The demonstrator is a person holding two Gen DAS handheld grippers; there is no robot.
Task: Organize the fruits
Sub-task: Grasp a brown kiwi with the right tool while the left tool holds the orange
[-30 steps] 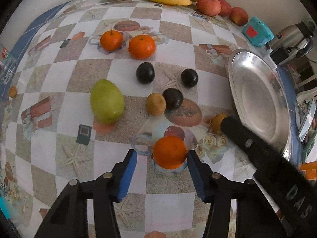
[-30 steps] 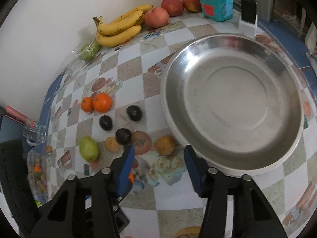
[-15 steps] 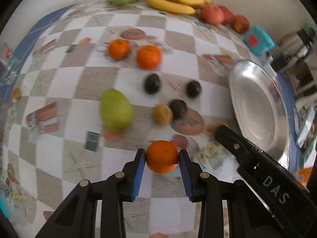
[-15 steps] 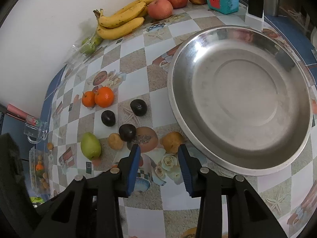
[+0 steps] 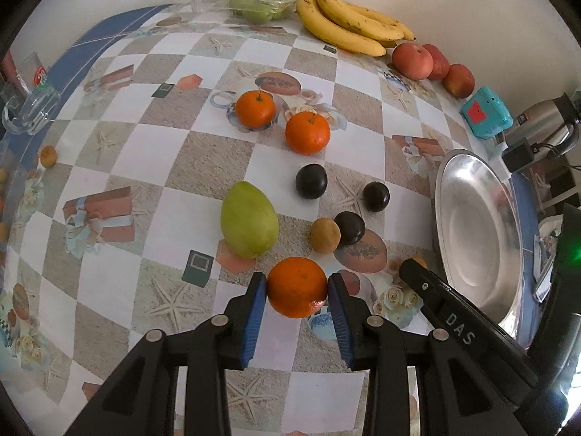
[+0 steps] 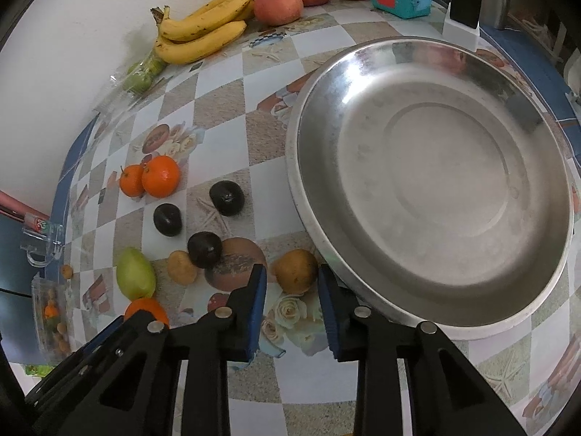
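The orange sits clamped between the left claw's pads.

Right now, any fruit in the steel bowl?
No, the steel bowl shows only bare metal inside; the orange sits between the left gripper pads, not in it.

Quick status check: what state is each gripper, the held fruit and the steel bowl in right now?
left gripper: shut on orange.
orange: clamped between both pads.
right gripper: open, fingers either side of the brown fruit.
brown fruit: on the table, not gripped.
steel bowl: upright, no fruit inside.
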